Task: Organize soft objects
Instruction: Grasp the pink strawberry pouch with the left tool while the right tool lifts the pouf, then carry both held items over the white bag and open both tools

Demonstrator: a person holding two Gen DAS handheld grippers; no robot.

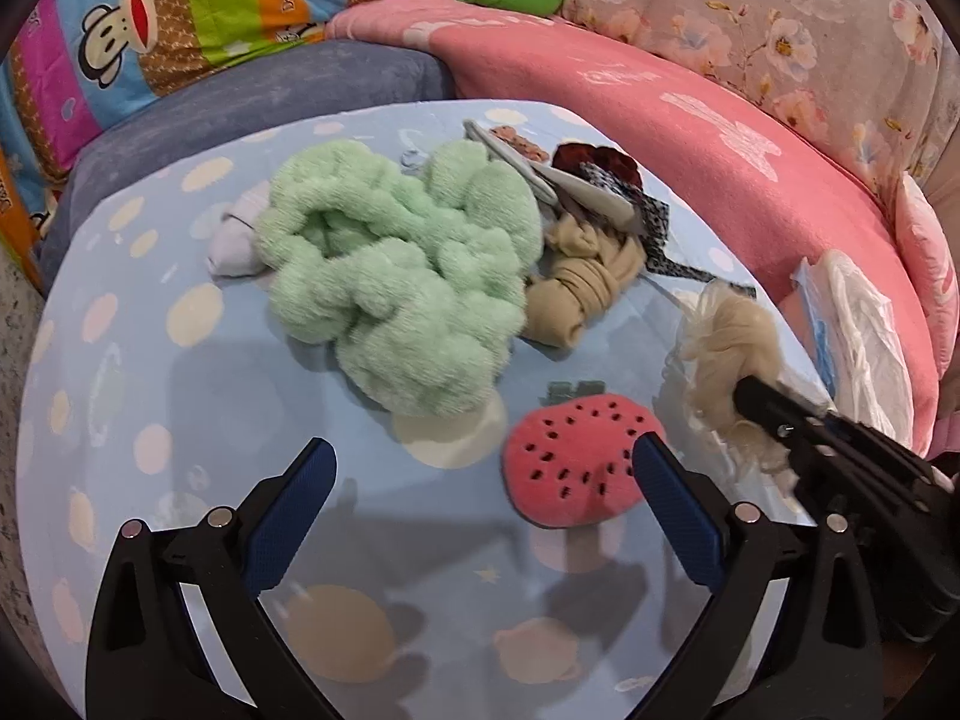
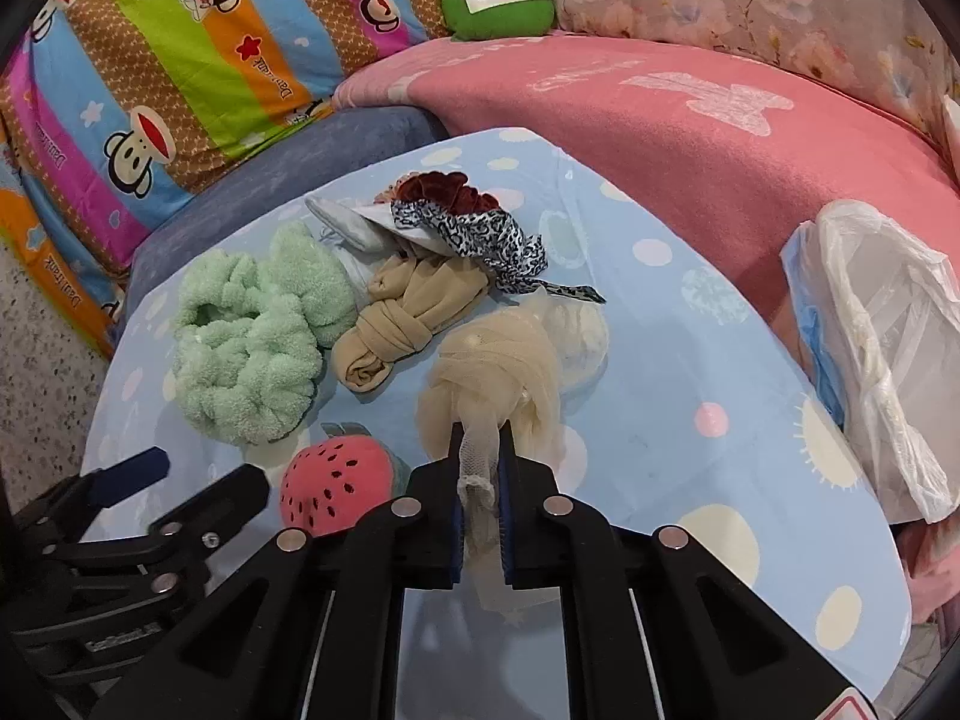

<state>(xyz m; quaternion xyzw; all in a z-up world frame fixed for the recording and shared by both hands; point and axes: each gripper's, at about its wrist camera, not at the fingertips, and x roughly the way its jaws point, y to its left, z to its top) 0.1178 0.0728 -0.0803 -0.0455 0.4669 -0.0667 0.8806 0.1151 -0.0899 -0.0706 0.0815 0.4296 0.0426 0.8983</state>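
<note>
A cream mesh bundle (image 2: pixel 492 372) hangs just above the blue dotted table (image 2: pixel 690 360), and my right gripper (image 2: pixel 480 438) is shut on its tail. In the left wrist view the same bundle (image 1: pixel 726 348) shows at the right with the right gripper (image 1: pixel 750 396) on it. My left gripper (image 1: pixel 483 447) is open and holds nothing, low over the table beside a pink strawberry plush (image 1: pixel 576 456). Behind lie a fluffy green cloth (image 1: pixel 396 276), a knotted beige stocking (image 1: pixel 576 288), a white sock (image 1: pixel 234 240), a dark red scrunchie (image 2: pixel 456 192) and a leopard-print band (image 2: pixel 480 240).
A pink blanket (image 2: pixel 690 138) runs along the table's far and right sides, with a white plastic bag (image 2: pixel 882 348) on it. A green plush (image 2: pixel 498 3), a monkey-print quilt (image 2: pixel 180 72) and a blue-grey cushion (image 2: pixel 312 156) lie behind. Speckled floor (image 2: pixel 42 360) is at the left.
</note>
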